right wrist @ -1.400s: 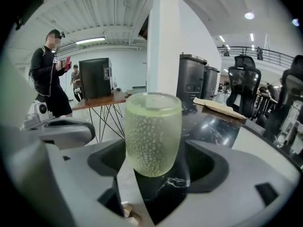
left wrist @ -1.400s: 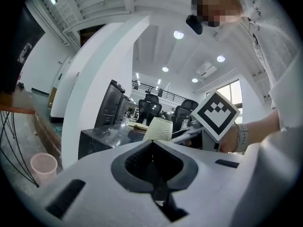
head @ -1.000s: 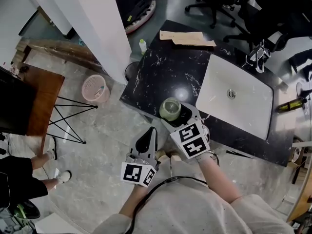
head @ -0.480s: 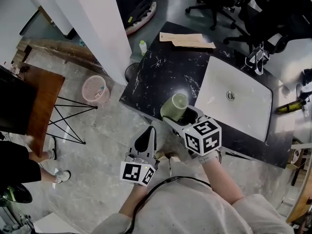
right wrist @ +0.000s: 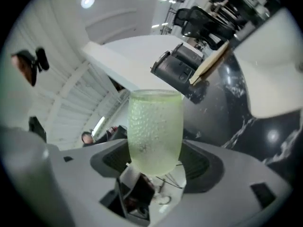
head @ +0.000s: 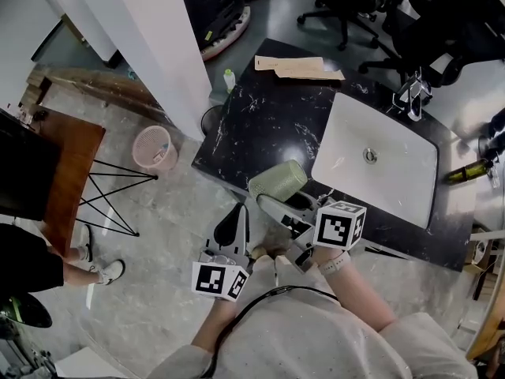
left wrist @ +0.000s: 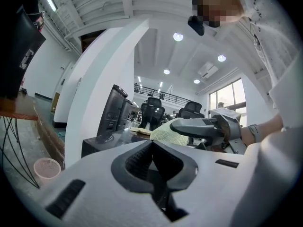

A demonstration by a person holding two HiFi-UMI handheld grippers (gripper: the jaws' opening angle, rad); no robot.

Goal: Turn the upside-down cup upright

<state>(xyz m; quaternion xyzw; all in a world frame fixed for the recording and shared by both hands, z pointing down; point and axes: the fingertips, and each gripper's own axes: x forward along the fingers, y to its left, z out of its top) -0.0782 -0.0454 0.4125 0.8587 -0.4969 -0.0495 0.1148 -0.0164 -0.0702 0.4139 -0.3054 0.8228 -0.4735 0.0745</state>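
Note:
A pale green, bumpy cup [head: 278, 181] lies on its side in the air over the near edge of the black counter [head: 268, 109]. My right gripper [head: 276, 194] is shut on it, rolled over so its marker cube faces up and right. In the right gripper view the cup [right wrist: 155, 126] stands out between the jaws of my right gripper [right wrist: 155, 148], both pads pressing its sides. My left gripper [head: 234, 227] hangs below the counter over the floor, jaws together and holding nothing. In the left gripper view, past the tips of my left gripper [left wrist: 154, 148], the cup [left wrist: 170, 135] shows.
A white sink basin [head: 410, 200] with a faucet [head: 412, 93] fills the counter's right part. Papers [head: 296, 65] and a small bottle [head: 229, 77] lie at its far end. A pink wastebasket [head: 150, 147] and a wooden table [head: 67, 156] stand on the left floor.
My right gripper has risen and rolled. The cup went from standing upside down at the counter's edge to lying sideways in the air. My left gripper stayed put.

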